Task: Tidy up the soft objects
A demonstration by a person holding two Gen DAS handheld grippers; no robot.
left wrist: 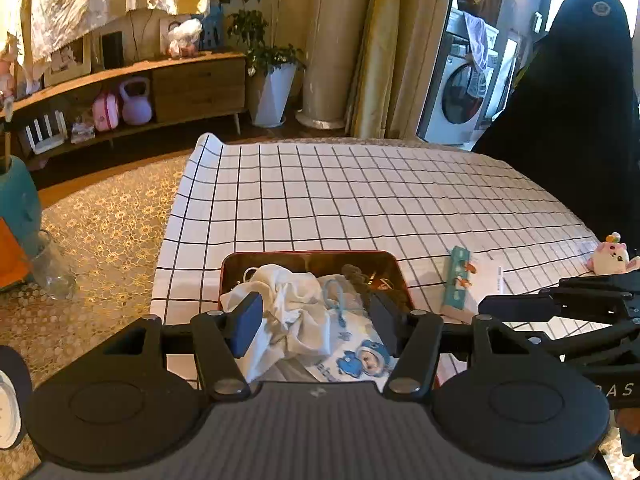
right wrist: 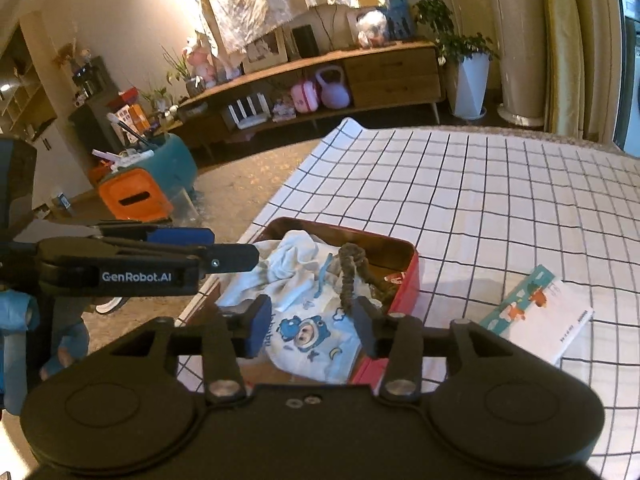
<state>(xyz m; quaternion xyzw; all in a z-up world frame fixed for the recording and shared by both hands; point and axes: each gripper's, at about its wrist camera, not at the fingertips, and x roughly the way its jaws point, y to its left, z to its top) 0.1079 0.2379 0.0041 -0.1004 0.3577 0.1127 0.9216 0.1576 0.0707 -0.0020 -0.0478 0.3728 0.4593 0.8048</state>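
A red tin box (left wrist: 394, 266) (right wrist: 406, 276) stands near the front edge of the white checked cloth. In it lie a crumpled white cloth (left wrist: 294, 300) (right wrist: 280, 264), a white and blue bib with a bear print (left wrist: 360, 356) (right wrist: 316, 340) and a brown braided cord (right wrist: 348, 276). My left gripper (left wrist: 312, 322) is open, just above the box's near side. My right gripper (right wrist: 312, 326) is open, low over the bib. It enters the left wrist view from the right (left wrist: 560, 306). The left gripper shows in the right wrist view (right wrist: 224, 248).
A tissue pack (left wrist: 458, 280) (right wrist: 536, 312) lies right of the box. A small pink plush (left wrist: 610, 258) sits at the cloth's right edge. A black chair back (left wrist: 576, 120) stands behind. Teal and orange bins (right wrist: 148, 184) sit on the carpet to the left.
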